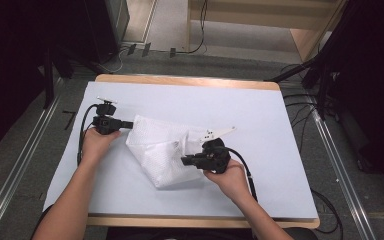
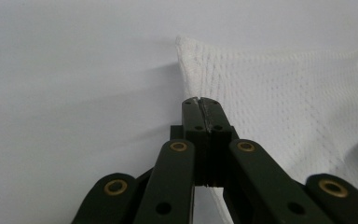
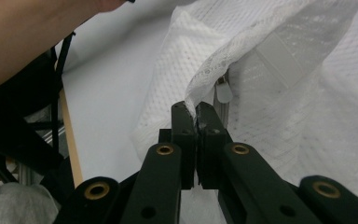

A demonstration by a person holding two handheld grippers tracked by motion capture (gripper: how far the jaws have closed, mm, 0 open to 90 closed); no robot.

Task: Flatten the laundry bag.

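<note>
A white mesh bag (image 1: 157, 150) lies crumpled in the middle of the white-covered table (image 1: 270, 125). My left gripper (image 1: 128, 124) is at the bag's far left corner, jaws shut with the fabric edge pinched between the tips (image 2: 200, 101); the bag (image 2: 284, 102) spreads away to the right of them. My right gripper (image 1: 185, 160) is at the bag's right side, shut on a lifted fold of the mesh (image 3: 196, 111). The bag (image 3: 298, 116) rises from those jaws, and a small white zipper pull (image 3: 223, 93) hangs just behind them.
The table's wooden edge (image 1: 190, 80) borders the white sheet at the far side and the near side. Black cables (image 1: 247, 172) trail from both grippers. Metal rails (image 1: 340, 165) run along the floor on either side, with dark stands beyond the table.
</note>
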